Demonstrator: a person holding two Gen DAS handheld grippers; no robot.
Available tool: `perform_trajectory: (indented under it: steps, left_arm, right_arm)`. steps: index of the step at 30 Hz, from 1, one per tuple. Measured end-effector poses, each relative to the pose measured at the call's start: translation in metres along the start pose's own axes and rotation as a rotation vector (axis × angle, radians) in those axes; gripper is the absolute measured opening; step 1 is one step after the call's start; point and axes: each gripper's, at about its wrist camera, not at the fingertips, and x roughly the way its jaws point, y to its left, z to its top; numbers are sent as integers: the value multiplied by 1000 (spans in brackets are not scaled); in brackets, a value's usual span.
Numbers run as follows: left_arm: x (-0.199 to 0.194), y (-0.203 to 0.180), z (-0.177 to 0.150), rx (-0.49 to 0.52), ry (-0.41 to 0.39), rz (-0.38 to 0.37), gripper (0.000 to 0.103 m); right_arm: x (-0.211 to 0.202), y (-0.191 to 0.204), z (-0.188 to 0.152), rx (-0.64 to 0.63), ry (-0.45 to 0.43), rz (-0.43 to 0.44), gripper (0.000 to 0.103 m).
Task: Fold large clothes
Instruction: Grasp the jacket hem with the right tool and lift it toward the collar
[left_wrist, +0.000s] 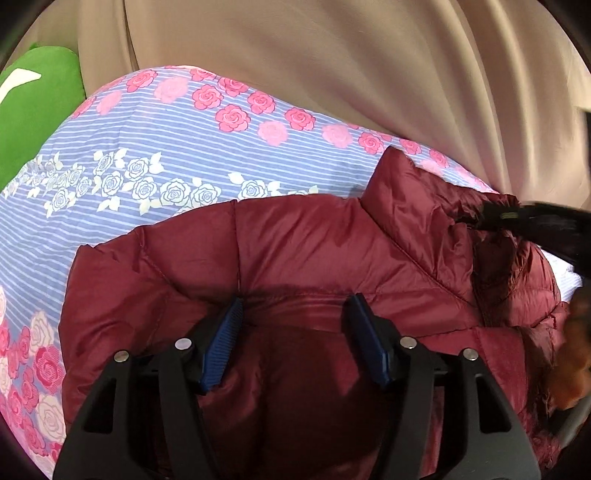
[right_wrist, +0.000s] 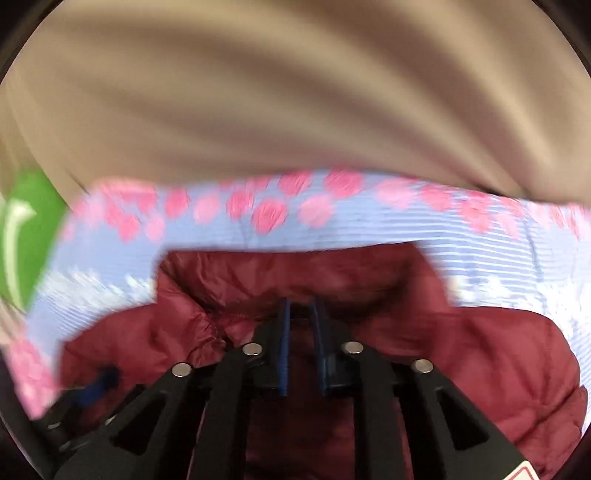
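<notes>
**Inspector:** The maroon puffer jacket (left_wrist: 295, 251) is lying on the floral sheet (left_wrist: 147, 147), collar toward the far right. The left gripper (left_wrist: 295, 314) is standing apart over the back panel, its pads clear of the fabric.

**Assistant:** And the right gripper (right_wrist: 301, 317)?

**Inspector:** Its tongs are sitting nearly together at the collar seam; blur is hiding whether fabric is pinched, so I cannot tell. I am advising a firm bite through both layers at each side, then carrying the fold over evenly, keeping the slippery shell taut
</notes>
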Motion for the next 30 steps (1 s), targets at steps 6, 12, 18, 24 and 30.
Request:
perform_trajectory:
  steps: [6,12,18,24,30]
  left_arm:
    - [5,-12,2,56,18,36,68]
    - [7,-14,5,75,33,32,69]
    - [0,-12,7,71,5,29,70]
    - [-80,-11,-6,92,-83,-34,80]
    - [-123,-27,-49,130,-6,-94,86]
  right_arm:
    - [-40,-72,-32,-4,33,-47,15]
    - [-2,-91,-15,46,43,-129,0]
    - [-69,-84,-32,36,-47,-123,10]
    - [-153,-93,-101,-64,2,-140,27]
    - [-174,-123,-156,-34,56,-114,27]
